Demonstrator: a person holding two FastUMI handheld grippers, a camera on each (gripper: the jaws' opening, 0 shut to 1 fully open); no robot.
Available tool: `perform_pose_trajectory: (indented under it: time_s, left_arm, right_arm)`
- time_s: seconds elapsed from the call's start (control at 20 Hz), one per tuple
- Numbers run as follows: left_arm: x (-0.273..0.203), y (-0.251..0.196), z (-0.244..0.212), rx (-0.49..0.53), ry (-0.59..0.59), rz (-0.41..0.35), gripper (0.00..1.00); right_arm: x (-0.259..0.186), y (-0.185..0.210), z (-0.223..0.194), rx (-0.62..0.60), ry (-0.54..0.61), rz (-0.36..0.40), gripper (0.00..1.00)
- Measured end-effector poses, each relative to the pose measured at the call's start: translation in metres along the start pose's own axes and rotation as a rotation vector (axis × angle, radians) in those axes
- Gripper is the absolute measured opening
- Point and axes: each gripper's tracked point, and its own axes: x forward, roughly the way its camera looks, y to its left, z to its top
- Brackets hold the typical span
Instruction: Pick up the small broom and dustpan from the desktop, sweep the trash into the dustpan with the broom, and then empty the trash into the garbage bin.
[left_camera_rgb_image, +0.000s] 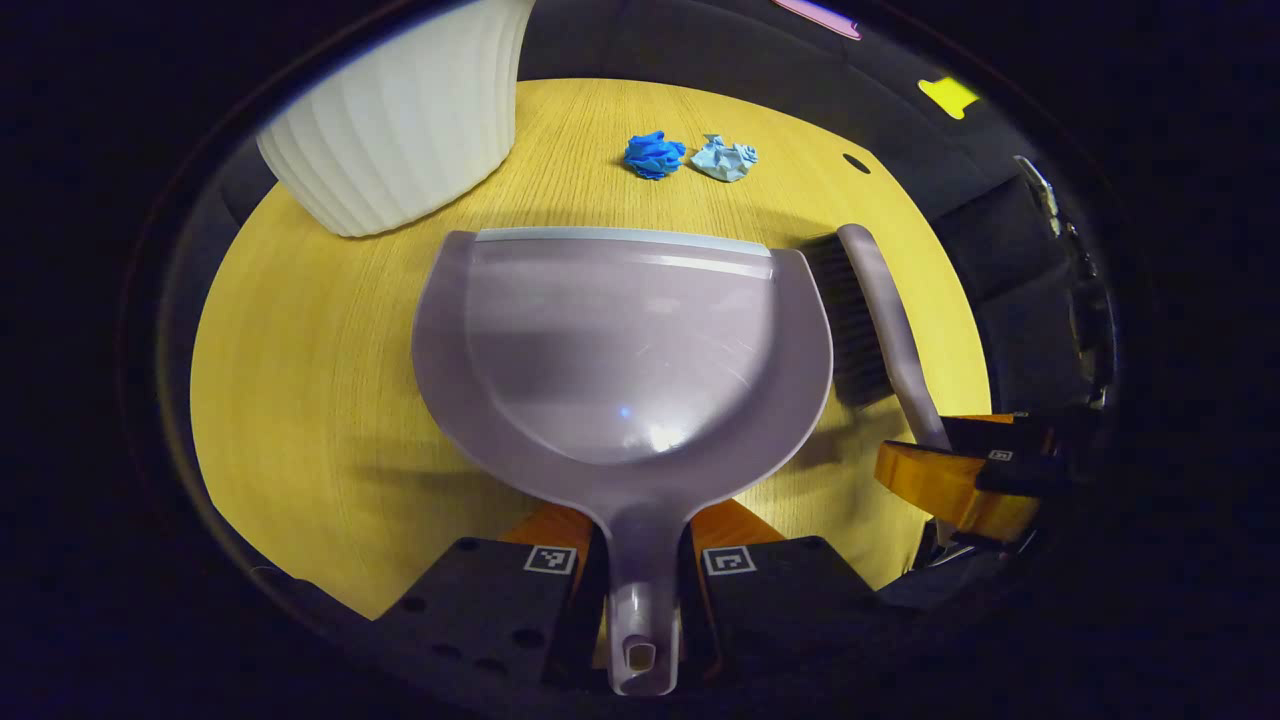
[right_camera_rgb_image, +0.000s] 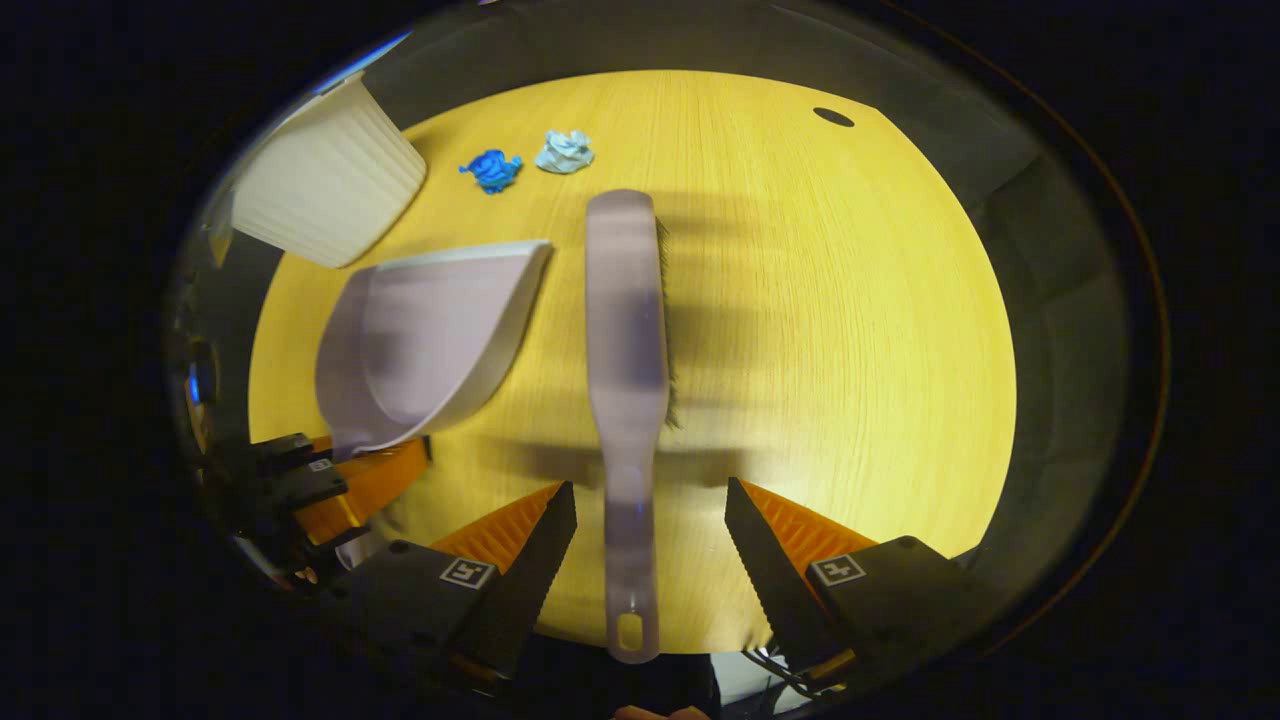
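A pale lilac dustpan (left_camera_rgb_image: 620, 340) lies in front of me on the wooden table (left_camera_rgb_image: 300, 380); my left gripper (left_camera_rgb_image: 640, 572) is shut on its handle. The pan's lip faces two crumpled paper balls, a deep blue one (left_camera_rgb_image: 654, 154) and a pale blue one (left_camera_rgb_image: 725, 158). The matching small broom (right_camera_rgb_image: 626, 320) lies lengthwise on the table, bristles to its right. My right gripper (right_camera_rgb_image: 650, 540) is open, with a finger on either side of the broom's handle and a gap on each side. The dustpan (right_camera_rgb_image: 430, 330) sits left of the broom, with the left gripper (right_camera_rgb_image: 340, 480) behind it.
A white ribbed garbage bin (left_camera_rgb_image: 400, 120) stands at the far left of the table, left of the paper balls (right_camera_rgb_image: 492, 170). A small dark hole (right_camera_rgb_image: 833, 117) is in the tabletop at the far right. Bare wood stretches right of the broom.
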Motion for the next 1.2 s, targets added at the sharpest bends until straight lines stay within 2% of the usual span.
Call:
perform_pose_trajectory:
  time_s: [0.05, 0.1, 0.15, 0.2, 0.25, 0.3, 0.35, 0.45, 0.5, 0.55, 0.6, 0.65, 0.75, 0.85, 0.95, 1.0, 1.05, 1.1, 1.2]
  left_arm:
    - [-0.001, 0.001, -0.001, 0.005, -0.004, -0.016, 0.3]
    - [0.0, 0.001, -0.001, 0.006, -0.006, -0.03, 0.3]
    - [0.0, 0.002, 0.0, 0.007, -0.006, -0.04, 0.3]
    - [-0.001, 0.002, 0.0, 0.009, -0.004, -0.047, 0.3]
    - [-0.001, 0.002, 0.0, 0.015, -0.004, -0.052, 0.3]
    - [-0.001, 0.002, 0.0, 0.021, -0.003, -0.057, 0.3]
    - [0.0, 0.002, 0.0, 0.023, -0.003, -0.064, 0.3]
    - [-0.001, 0.003, 0.0, 0.029, 0.001, -0.078, 0.31]
    - [-0.001, 0.003, 0.0, 0.033, 0.003, -0.086, 0.31]
    - [-0.001, 0.003, 0.0, 0.042, 0.011, -0.092, 0.31]
    - [-0.001, 0.005, 0.0, 0.055, 0.018, -0.093, 0.3]
    - [-0.002, 0.007, 0.002, 0.079, 0.028, -0.091, 0.29]
    - [-0.004, 0.018, 0.003, 0.134, 0.051, -0.085, 0.3]
    - [-0.006, 0.031, 0.005, 0.199, 0.082, -0.069, 0.3]
    - [-0.009, 0.05, 0.013, 0.272, 0.097, -0.029, 0.3]
    - [-0.011, 0.058, 0.017, 0.305, 0.104, -0.01, 0.3]
    - [-0.013, 0.067, 0.02, 0.339, 0.116, 0.004, 0.3]
    - [-0.014, 0.074, 0.024, 0.375, 0.131, 0.013, 0.3]
    - [-0.014, 0.087, 0.036, 0.447, 0.161, 0.028, 0.3]
  right_arm:
    - [0.003, -0.001, 0.001, 0.017, 0.019, -0.012, 0.9]
    - [0.005, 0.001, 0.002, 0.04, 0.039, -0.01, 0.9]
    - [0.01, 0.005, 0.003, 0.061, 0.061, -0.003, 0.99]
    - [0.014, 0.009, 0.005, 0.064, 0.082, 0.006, 0.9]
    - [0.019, 0.012, 0.006, 0.063, 0.094, 0.007, 0.92]
    - [0.022, 0.013, 0.007, 0.054, 0.1, 0.003, 0.72]
    - [0.025, 0.007, 0.009, 0.033, 0.105, -0.03, 0.77]
    - [0.027, 0.006, 0.02, 0.003, 0.079, -0.045, 0.69]
    - [0.027, 0.006, 0.022, 0.002, 0.087, -0.055, 0.54]
    - [0.027, 0.008, 0.022, 0.008, 0.106, -0.05, 0.45]
    - [0.031, 0.009, 0.023, 0.01, 0.121, -0.038, 0.41]
    - [0.031, 0.009, 0.027, 0.005, 0.133, -0.034, 0.29]
    - [0.028, 0.002, 0.037, -0.067, 0.136, -0.045, 0.31]
    - [0.029, -0.018, 0.056, -0.157, 0.129, -0.096, 0.32]
    - [0.024, -0.027, 0.084, -0.163, 0.118, -0.096, 0.19]
    - [0.025, -0.029, 0.101, -0.146, 0.104, -0.085, 0.26]
    - [0.028, -0.031, 0.119, -0.133, 0.085, -0.082, 0.19]
    - [0.03, -0.032, 0.135, -0.135, 0.077, -0.081, 0.26]
    - [0.034, -0.035, 0.166, -0.174, 0.076, -0.094, 0.26]
